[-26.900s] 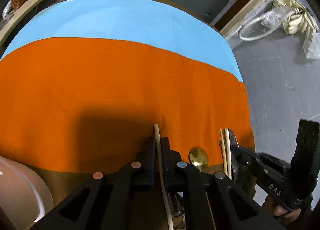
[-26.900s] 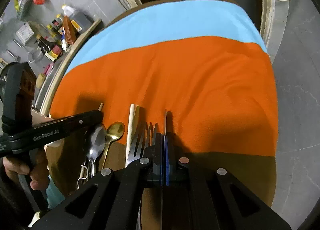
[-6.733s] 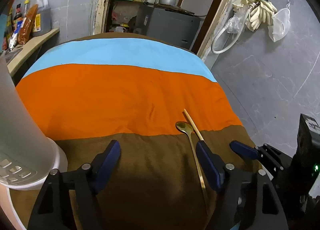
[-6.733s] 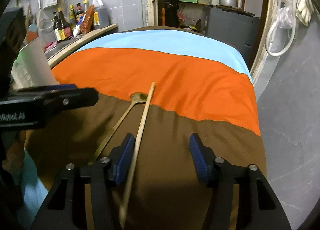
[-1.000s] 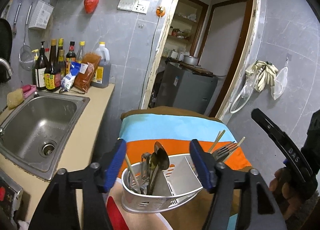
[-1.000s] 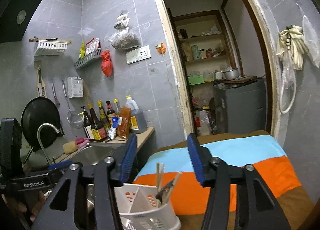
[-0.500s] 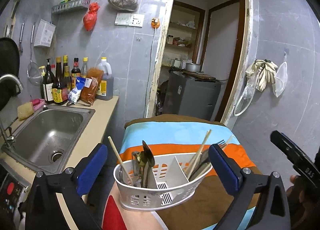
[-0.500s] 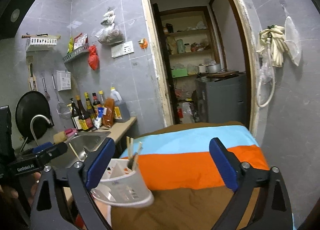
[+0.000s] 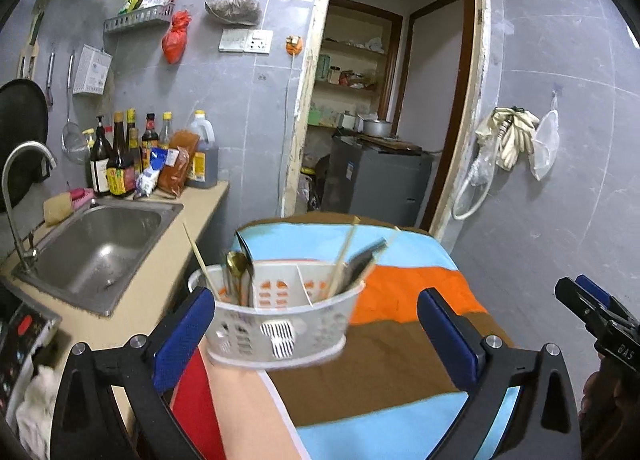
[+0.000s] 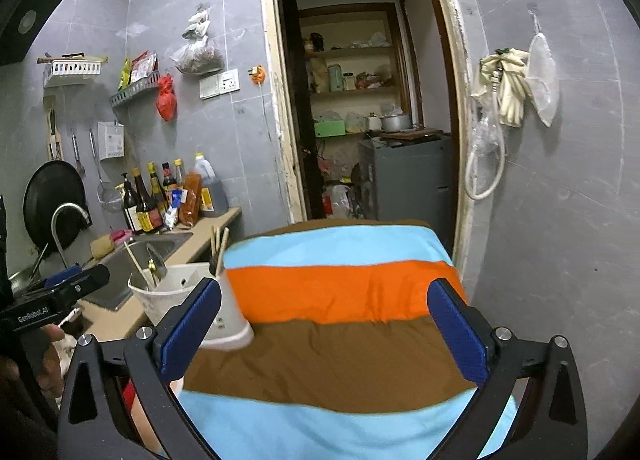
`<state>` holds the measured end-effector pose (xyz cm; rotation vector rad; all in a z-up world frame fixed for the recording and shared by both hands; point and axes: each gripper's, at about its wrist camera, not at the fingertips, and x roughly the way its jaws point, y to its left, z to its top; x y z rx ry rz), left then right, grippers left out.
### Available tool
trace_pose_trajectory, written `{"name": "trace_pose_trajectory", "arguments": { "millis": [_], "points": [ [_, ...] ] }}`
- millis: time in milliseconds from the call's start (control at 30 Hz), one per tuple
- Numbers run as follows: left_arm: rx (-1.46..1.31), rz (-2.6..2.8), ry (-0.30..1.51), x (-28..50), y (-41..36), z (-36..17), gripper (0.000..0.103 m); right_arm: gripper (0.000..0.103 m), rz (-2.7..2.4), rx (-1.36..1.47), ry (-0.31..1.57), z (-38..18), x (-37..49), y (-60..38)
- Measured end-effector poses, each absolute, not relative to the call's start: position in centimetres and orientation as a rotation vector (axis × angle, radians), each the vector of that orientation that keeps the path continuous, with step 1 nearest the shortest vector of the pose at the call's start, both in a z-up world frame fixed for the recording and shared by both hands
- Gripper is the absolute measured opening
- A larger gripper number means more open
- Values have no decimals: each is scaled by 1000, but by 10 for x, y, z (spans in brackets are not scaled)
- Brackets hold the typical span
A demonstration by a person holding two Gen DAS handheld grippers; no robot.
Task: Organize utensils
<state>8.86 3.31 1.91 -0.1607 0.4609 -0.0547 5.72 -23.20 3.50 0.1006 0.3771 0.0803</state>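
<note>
Left gripper [image 9: 316, 324]: spread wide, holding nothing; its left pad sits close against the holder's left end, and contact cannot be told.
Holder [image 9: 280, 320]: white, 2 compartments, at the near-left edge of the striped cloth [image 9: 400, 360], straight ahead of the left gripper, long side running left to right.
Contents: spoons [image 9: 237, 264] and 1 chopstick in the left compartment; chopsticks [image 9: 345, 256] and dark cutlery in the right.
Right gripper [image 10: 324, 324]: spread wide, empty, aimed at bare cloth; the holder lies to its left.
Nearer: the left gripper.
Progress: utensils look sorted, so the task seems near done.
</note>
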Motion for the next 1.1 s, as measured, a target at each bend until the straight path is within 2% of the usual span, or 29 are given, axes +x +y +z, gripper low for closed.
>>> {"name": "trace_pose_trajectory", "arguments": {
  "millis": [467, 1100],
  "points": [
    [-169, -53, 441, 24, 2, 23, 102, 101, 55, 111, 369, 39, -8, -266],
    [-149, -37, 423, -12, -1, 24, 102, 101, 95, 114, 374, 36, -30, -267]
  ]
}}
